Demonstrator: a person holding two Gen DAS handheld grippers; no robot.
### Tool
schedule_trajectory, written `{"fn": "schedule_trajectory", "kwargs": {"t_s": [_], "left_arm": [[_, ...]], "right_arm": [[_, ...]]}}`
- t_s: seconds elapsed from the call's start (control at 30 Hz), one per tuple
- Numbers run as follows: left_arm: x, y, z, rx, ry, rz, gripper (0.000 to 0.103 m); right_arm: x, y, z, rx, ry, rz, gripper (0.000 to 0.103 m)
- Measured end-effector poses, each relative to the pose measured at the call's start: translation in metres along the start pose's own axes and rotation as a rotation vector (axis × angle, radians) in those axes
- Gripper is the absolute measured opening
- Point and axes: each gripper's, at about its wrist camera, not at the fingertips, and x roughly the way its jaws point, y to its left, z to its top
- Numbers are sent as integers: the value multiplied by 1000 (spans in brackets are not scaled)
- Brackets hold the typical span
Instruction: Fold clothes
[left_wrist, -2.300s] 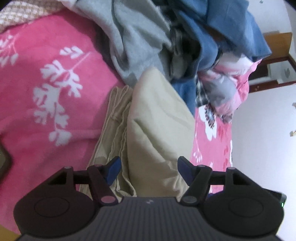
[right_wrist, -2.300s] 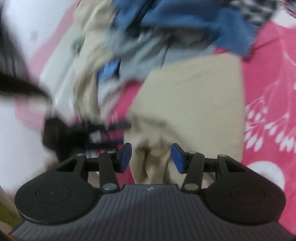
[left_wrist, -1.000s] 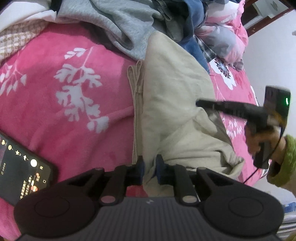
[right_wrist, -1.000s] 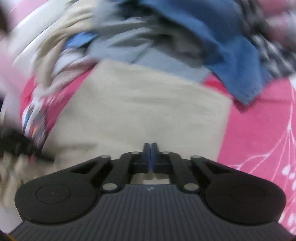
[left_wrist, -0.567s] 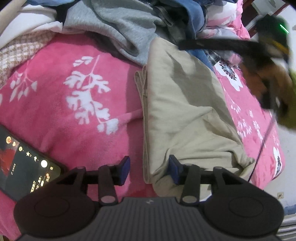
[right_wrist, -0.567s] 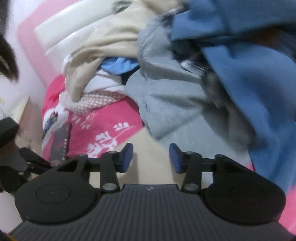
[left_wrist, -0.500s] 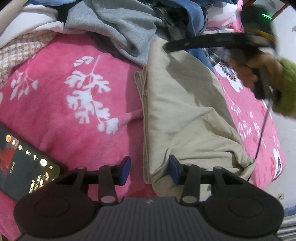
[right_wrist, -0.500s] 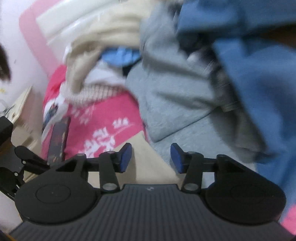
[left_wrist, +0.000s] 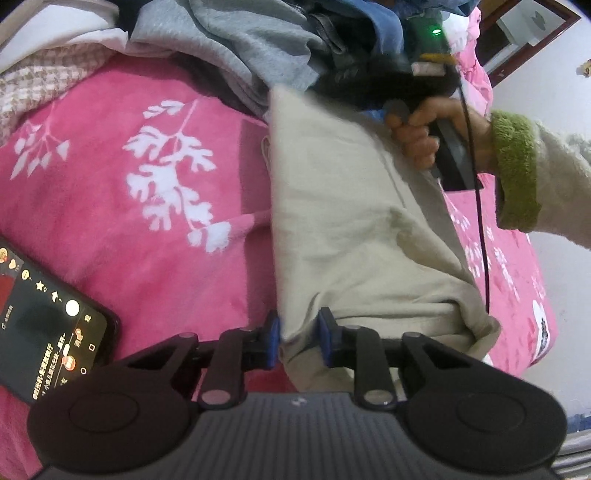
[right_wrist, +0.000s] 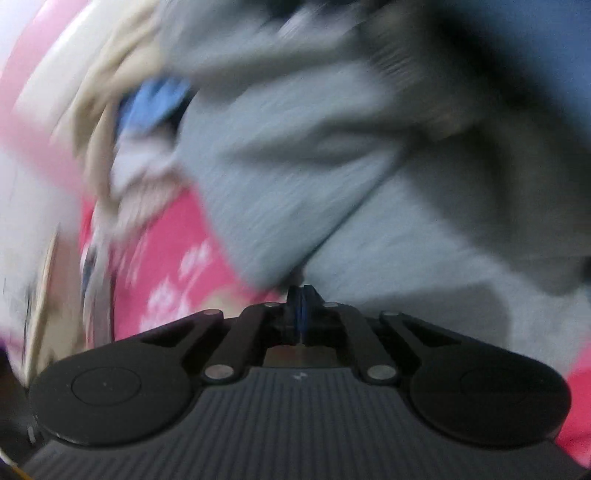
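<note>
Beige trousers (left_wrist: 354, 221) lie folded lengthwise on the pink floral blanket (left_wrist: 110, 177), the near end between the left gripper (left_wrist: 297, 341), whose blue pads sit slightly apart with a fold of cloth loosely between them, not yet pinched. At the far end, the right gripper (right_wrist: 300, 308) has its pads pressed together, on what I cannot tell through the blur; it sits against the grey sweatshirt (right_wrist: 332, 206). The trousers' long axis runs from the left gripper away toward the clothes pile (left_wrist: 280, 40). Risks: the right gripper may drag the sweatshirt along, or the loose left hold may slip, undoing the fold. A phone (left_wrist: 48, 317) lies to the left.
</note>
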Motion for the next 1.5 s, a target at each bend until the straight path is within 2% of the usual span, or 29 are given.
{"fn": "schedule_trajectory", "kwargs": {"t_s": [0.07, 0.13, 0.17, 0.2, 0.23, 0.27, 0.37, 0.4, 0.47, 0.5, 0.63, 0.73, 0.87, 0.9, 0.97, 1.07, 1.13, 1.23, 1.3, 1.37, 1.47, 1.5], "left_arm": [[-3, 3, 0, -33, 0, 5, 41], [-5, 8, 0, -81, 2, -4, 45], [-6, 11, 1, -112, -1, -15, 48], [-7, 14, 3, -147, -10, -28, 48], [-8, 17, 5, -181, -19, -41, 51], [-9, 20, 7, -216, -29, -54, 54], [-12, 29, 13, -319, -56, -93, 60], [-13, 32, 14, -354, -66, -106, 62], [-9, 37, 21, -415, -82, -136, 73], [-4, 38, 24, -437, -82, -149, 75], [31, 33, 35, -411, 55, -122, 75], [37, 21, 40, -332, 86, -116, 84], [49, 10, 38, -351, 135, -131, 87], [51, 6, 38, -347, 133, -121, 89], [55, -5, 37, -339, 131, -102, 89], [59, -26, 31, -333, 143, -103, 88], [65, -44, 22, -351, 166, -142, 86], [77, -81, 5, -373, 194, -215, 84], [91, -112, -6, -380, 198, -262, 84], [110, -142, -15, -399, 187, -308, 84], [138, -179, -19, -427, 161, -370, 84], [146, -188, -18, -434, 157, -381, 84]], "right_arm": [[-28, -10, 2, 91, -92, -34, 5], [-70, -18, -2, 142, -161, -44, 9], [-94, -24, -10, 175, -188, -44, 24], [-118, -30, -18, 208, -215, -42, 35], [-134, -39, -32, 254, -204, -32, 54], [-150, -47, -47, 301, -193, -21, 57], [-181, -76, -100, 456, -140, 9, 58], [-181, -84, -117, 509, -125, 26, 58], [-172, -101, -151, 615, -88, 81, 58], [-162, -105, -162, 645, -64, 118, 58], [-124, -108, -194, 714, 8, 279, 58], [-117, -97, -211, 712, 17, 354, 59], [-120, -97, -234, 783, -71, 405, 57], [-117, -98, -231, 781, -70, 412, 55], [-111, -98, -220, 737, -43, 406, 34], [-106, -99, -198, 660, -1, 413, 23], [-109, -101, -181, 596, 29, 419, 21], [-121, -106, -152, 484, 90, 415, 21], [-123, -108, -125, 382, 186, 407, 21], [-120, -101, -95, 222, 294, 370, 21], [-112, -85, -70, 41, 364, 247, 32], [-109, -79, -62, -19, 386, 206, 42]]}}
